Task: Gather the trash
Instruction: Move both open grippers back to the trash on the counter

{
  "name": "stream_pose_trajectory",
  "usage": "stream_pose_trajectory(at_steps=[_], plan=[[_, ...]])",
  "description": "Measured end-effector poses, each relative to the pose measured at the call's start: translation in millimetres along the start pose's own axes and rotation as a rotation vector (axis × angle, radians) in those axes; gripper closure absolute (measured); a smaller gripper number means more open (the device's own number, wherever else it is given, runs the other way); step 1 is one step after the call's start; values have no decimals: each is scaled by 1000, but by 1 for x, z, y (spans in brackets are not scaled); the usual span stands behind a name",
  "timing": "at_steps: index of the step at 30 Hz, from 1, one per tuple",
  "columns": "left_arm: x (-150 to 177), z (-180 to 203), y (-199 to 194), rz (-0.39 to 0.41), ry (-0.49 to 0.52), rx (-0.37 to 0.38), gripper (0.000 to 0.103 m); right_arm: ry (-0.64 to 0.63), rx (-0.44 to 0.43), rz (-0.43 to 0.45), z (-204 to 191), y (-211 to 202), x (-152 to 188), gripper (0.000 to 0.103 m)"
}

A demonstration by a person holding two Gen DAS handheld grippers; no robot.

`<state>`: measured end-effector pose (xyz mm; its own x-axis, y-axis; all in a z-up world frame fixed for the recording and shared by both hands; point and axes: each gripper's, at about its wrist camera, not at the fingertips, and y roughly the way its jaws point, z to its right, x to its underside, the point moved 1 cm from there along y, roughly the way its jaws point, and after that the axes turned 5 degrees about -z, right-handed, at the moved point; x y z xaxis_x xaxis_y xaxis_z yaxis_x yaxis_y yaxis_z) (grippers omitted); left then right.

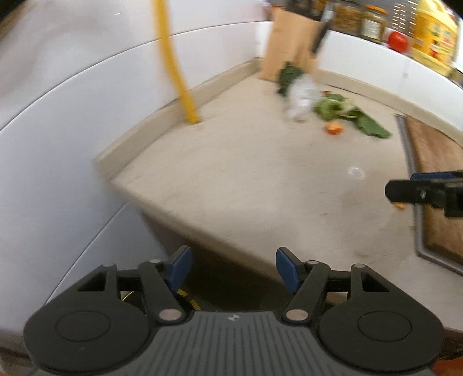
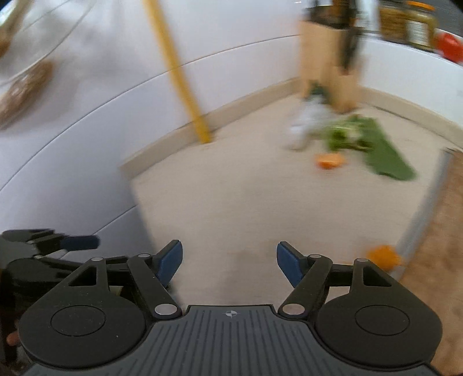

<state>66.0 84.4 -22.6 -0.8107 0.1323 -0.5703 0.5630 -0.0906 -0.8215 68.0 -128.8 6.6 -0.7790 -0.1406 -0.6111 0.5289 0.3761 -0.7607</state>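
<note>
Trash lies at the far side of a beige counter (image 1: 246, 173): a crumpled clear plastic bottle (image 1: 301, 98), green leaves (image 1: 347, 114) and an orange peel (image 1: 334, 127). The right wrist view shows the same bottle (image 2: 306, 124), leaves (image 2: 376, 147) and peel (image 2: 328, 160), plus a second orange scrap (image 2: 383, 256) close by the board's edge. My left gripper (image 1: 234, 269) hangs open and empty over the counter's near corner. My right gripper (image 2: 228, 260) is open and empty above the counter, well short of the trash. Both views are blurred.
A brown paper bag (image 1: 289, 43) stands in the back corner. A yellow pipe (image 1: 179, 72) rises from the counter by the white wall. Jars (image 1: 373, 23) and a yellow bottle (image 1: 434, 34) sit on a ledge. A wooden cutting board (image 1: 437, 188) lies at right.
</note>
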Motion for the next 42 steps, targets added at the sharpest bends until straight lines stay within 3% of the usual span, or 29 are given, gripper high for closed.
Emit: stream_pose_trajectory(at_steps=[9,16,24,30,37,42], plan=[[-30,72,15,-5,170,153,43,192,219,69,82,-36,10,24],[-49,129,27,11,291,231,43,232,307,59,117,-43,18,25],[-66,162,53,25,363,258,44,229,295,46,137,-44,21,30],[-74,181,57,27,391,356,44,228,270,53,155,-45,16,30],[-81,202,74,-7,421,369,44,250,230,49,172,-35,10,30],[-82,203,89,-50,406,381,57,261,210,44,175,-30,10,30]])
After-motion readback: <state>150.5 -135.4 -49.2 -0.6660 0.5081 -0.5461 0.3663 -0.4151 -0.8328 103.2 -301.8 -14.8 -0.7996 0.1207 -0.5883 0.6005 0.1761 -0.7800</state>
